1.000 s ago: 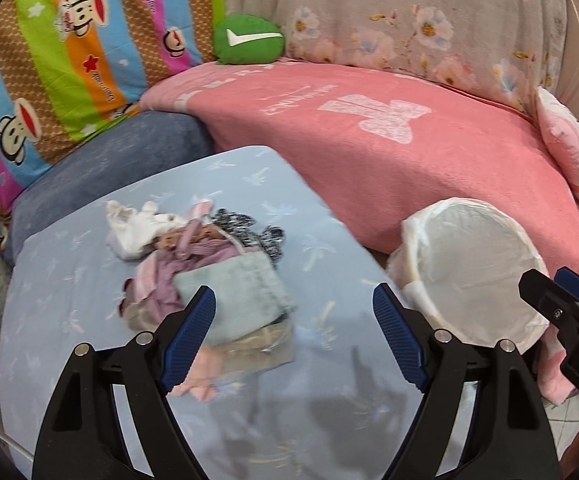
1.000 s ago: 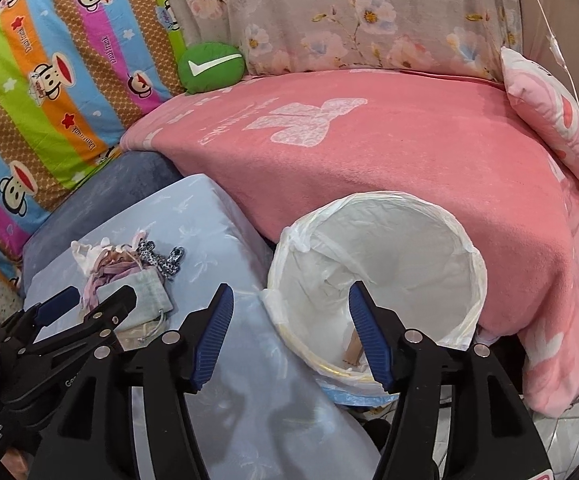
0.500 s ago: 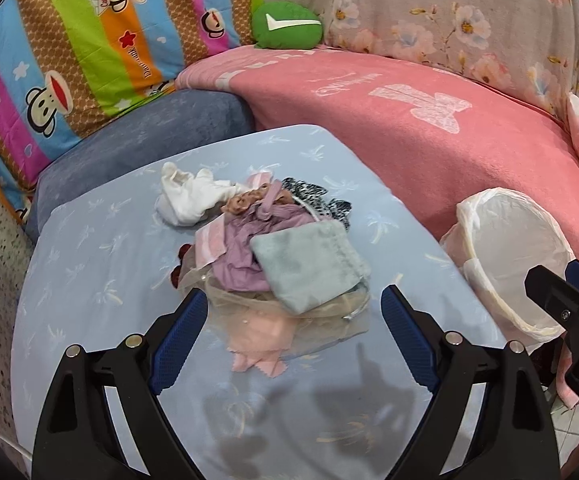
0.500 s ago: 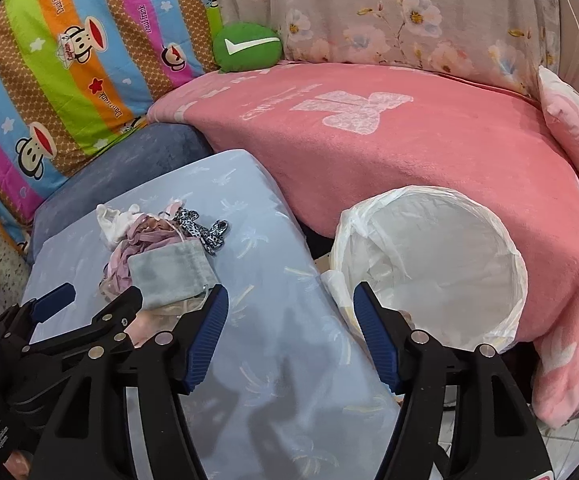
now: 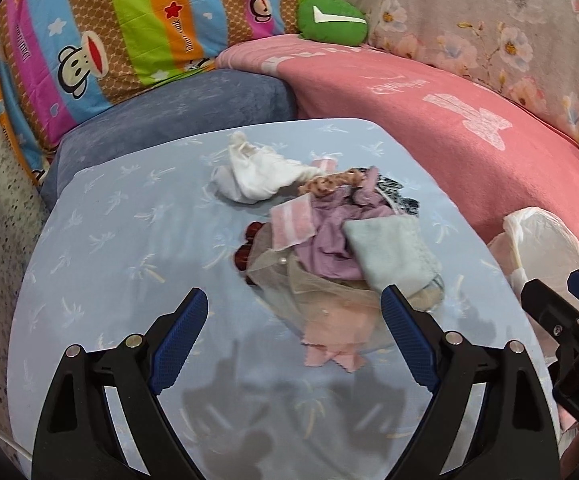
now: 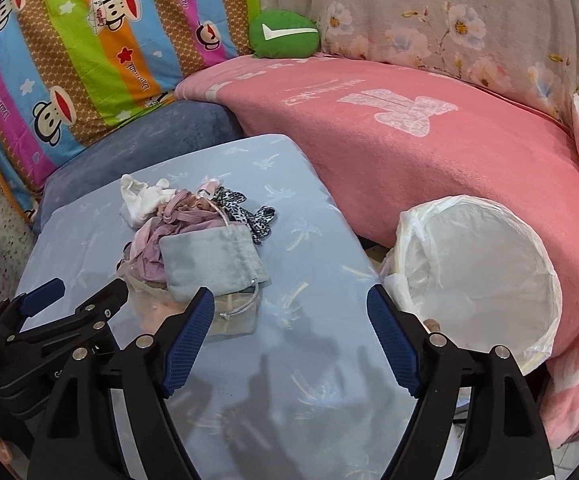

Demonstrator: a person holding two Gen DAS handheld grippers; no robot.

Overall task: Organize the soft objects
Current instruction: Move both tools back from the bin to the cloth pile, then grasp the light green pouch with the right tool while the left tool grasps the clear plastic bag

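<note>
Crowding the pile (image 5: 329, 240): pink blanket (image 5: 449, 128) and basket (image 6: 477, 280)

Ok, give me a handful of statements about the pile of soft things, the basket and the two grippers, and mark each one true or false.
1. The grey drawstring pouch lies on top of the pile. True.
2. The white-lined basket stands on the blue table. False: it stands beside the table, against the pink blanket.
3. The left gripper holds a cloth. False: it is empty, its fingers spread just short of the pile.
4. The white cloth lies at the far side of the pile. True.
5. The right gripper is clamped on the pouch. False: its jaws are opening, nothing between them.
</note>
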